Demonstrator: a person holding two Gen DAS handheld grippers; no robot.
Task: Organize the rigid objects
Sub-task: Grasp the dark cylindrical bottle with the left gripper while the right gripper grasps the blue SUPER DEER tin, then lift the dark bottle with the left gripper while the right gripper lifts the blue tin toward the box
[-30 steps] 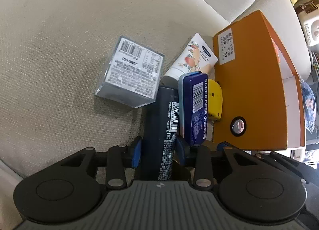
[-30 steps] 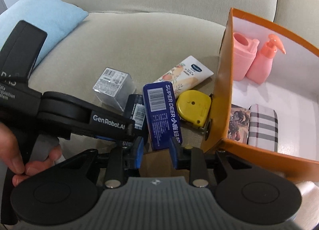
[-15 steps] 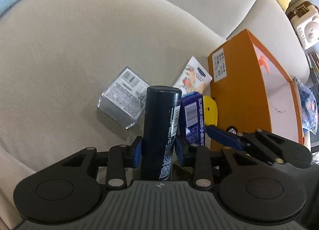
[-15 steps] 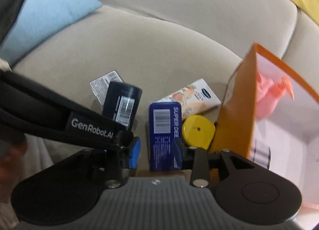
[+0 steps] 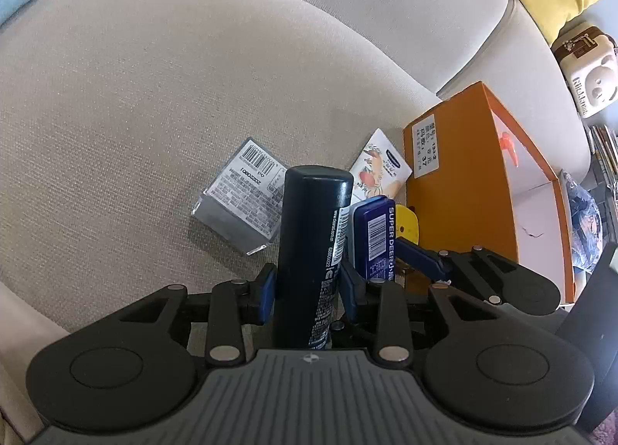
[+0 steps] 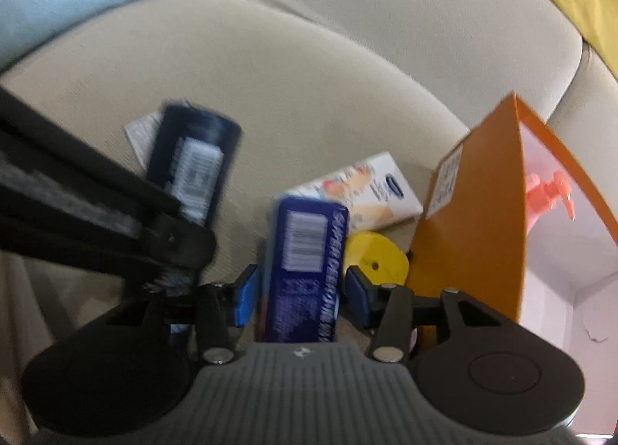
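Navy and cylindrical, the spray can [image 5: 314,236] sits clamped between the 2 blue pads of our left gripper [image 5: 307,284], raised off the beige sofa cushion [image 5: 154,97]. Our right gripper [image 6: 299,296] straddles the blue tin [image 6: 305,263]; that view is blurred, so we cannot tell whether its pads press the tin. On the cushion lie a clear plastic box [image 5: 243,196], a white tube [image 5: 380,170] and a yellow tape measure [image 6: 376,263], the last 2 just beside the orange box [image 5: 459,190]. Inside the orange box stands a pink pump bottle [image 6: 548,194].
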